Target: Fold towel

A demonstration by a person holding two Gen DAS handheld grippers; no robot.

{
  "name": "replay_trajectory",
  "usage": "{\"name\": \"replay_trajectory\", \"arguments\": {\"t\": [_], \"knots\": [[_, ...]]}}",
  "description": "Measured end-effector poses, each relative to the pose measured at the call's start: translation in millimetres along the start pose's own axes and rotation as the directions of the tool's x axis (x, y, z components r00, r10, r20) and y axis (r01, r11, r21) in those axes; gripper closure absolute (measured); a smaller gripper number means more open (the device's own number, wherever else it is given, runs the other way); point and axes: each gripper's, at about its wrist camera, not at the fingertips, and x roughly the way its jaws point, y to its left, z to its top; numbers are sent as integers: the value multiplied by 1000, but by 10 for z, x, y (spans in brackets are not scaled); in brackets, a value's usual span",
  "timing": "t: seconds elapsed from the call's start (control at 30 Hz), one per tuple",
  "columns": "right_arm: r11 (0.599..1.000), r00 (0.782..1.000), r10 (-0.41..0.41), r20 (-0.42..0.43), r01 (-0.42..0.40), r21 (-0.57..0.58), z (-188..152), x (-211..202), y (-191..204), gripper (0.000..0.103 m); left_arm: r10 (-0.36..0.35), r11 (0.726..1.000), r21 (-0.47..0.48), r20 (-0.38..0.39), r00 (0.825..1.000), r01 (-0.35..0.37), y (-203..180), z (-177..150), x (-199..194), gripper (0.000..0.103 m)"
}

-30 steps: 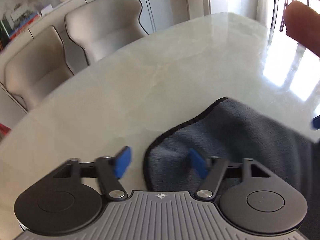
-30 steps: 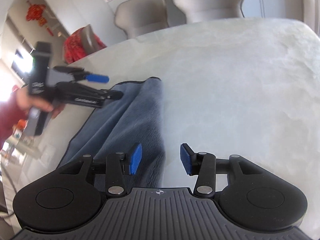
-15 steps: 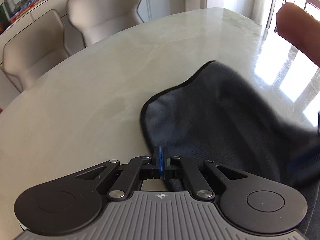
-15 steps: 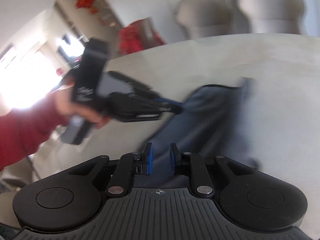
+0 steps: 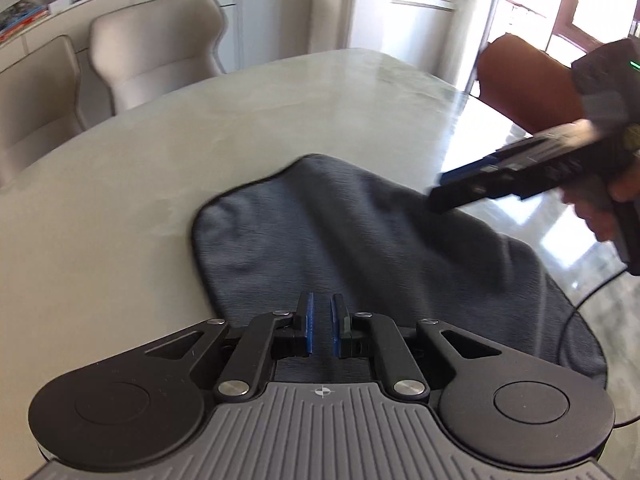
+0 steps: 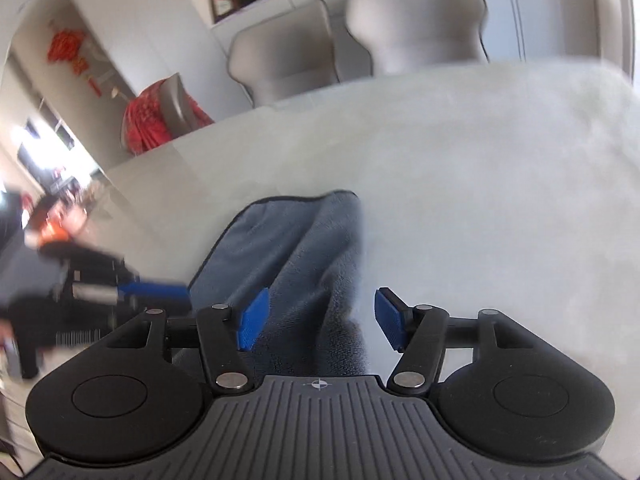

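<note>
Two hand-held grippers over towel (image 5: 360, 240), left (image 5: 321, 330) nearly closed, empty, right (image 6: 320, 320) spread open.

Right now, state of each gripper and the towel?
left gripper: jaws nearly together, small gap showing, nothing gripped between the pads.
right gripper: jaws wide open, holding nothing.
towel: flat on the table, wrinkled, one side doubled over in the right wrist view.

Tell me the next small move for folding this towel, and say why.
Probably lower the right gripper and close it on the towel edge below it. Its jaws stand wide apart, astride that edge, holding nothing. The left gripper, pads barely parted, grips nothing either, and the towel lies rumpled on the table.
</note>
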Motion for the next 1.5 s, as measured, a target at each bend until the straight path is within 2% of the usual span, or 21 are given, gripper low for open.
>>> {"name": "replay_trajectory", "arguments": {"t": [0.07, 0.1, 0.13, 0.23, 0.3, 0.43, 0.5, 0.57, 0.6, 0.63, 0.7, 0.8, 0.87, 0.97, 1.0, 1.03, 1.07, 1.13, 1.23, 1.37, 1.5], "knots": [[1000, 1000, 8, 6, -8, -7, -6, 67, 14, 58, -4, 1000, -14, -18, 1000, 4, -36, -31, 58, 93], [1000, 1000, 10, -14, -10, -18, 2, 154, 42, 75, -2, 1000, -23, -29, 1000, 2, -49, -50, 84, 92], [999, 999, 35, -33, -36, -29, 11, 230, 82, 85, -1, 999, -36, -35, 999, -1, -45, -73, 94, 92], [988, 994, 103, -34, -106, -109, 45, 288, 343, 94, 7, 997, -81, -41, 999, -11, 28, -149, 61, 90], [970, 988, 144, -48, -151, -191, 17, 253, 588, 94, 30, 994, -101, -35, 999, -33, 96, -182, -6, 87], [910, 961, 212, -176, -260, -324, -232, 297, 1081, 94, 79, 985, -150, -33, 996, -83, 267, -242, -126, 82], [901, 964, 197, -180, -250, -353, -317, 243, 1144, 92, 91, 984, -153, -37, 995, -95, 297, -258, -180, 82], [924, 974, 188, -126, -219, -315, -311, 108, 1015, 88, 96, 983, -151, -40, 995, -101, 304, -266, -237, 81], [937, 982, 164, -96, -186, -297, -276, 68, 931, 82, 92, 984, -150, -39, 995, -96, 298, -268, -246, 80], [955, 994, 104, -41, -111, -276, -221, -9, 777, 72, 79, 985, -149, -37, 996, -84, 282, -268, -235, 78], [970, 1000, -2, 30, 9, -241, -151, -139, 500, 67, 54, 987, -148, -31, 998, -58, 249, -268, -213, 72], [982, 997, -65, 50, 73, -172, -70, -212, 227, 61, 14, 990, -140, -23, 1000, -18, 185, -260, -174, 72], [990, 998, -56, 8, 57, -128, -49, -139, 112, 60, -14, 993, -116, -20, 1000, 11, 95, -237, -133, 72], [988, 997, -75, -20, 72, -139, -70, -25, 45, 61, -37, 996, -85, -29, 999, 34, -13, -217, -81, 72], [985, 996, -86, -23, 82, -150, -78, 14, 38, 69, -44, 996, -79, -34, 998, 41, -38, -212, -62, 72], [984, 995, -98, -28, 92, -155, -80, 48, 29, 91, -50, 996, -76, -40, 998, 47, -52, -209, -41, 72], [986, 996, -84, -29, 79, -144, -78, 54, 21, 95, -53, 996, -74, -44, 998, 50, -61, -211, -20, 72], [991, 999, -39, -16, 36, -131, -62, 39, 34, 96, -44, 996, -81, -63, 997, 39, -61, -238, 12, 72], [973, 1000, 23, -18, -27, -231, -53, 12, 337, 96, -41, 994, -108, -66, 997, 34, -41, -284, -1, 72], [916, 989, 120, -85, -144, -374, -191, 56, 861, 96, -27, 990, -136, -66, 997, 17, -4, -329, -29, 72], [882, 974, 155, -167, -213, -420, -439, 114, 1104, 95, 0, 991, -136, -77, 997, -11, 20, -396, -75, 71]]}}
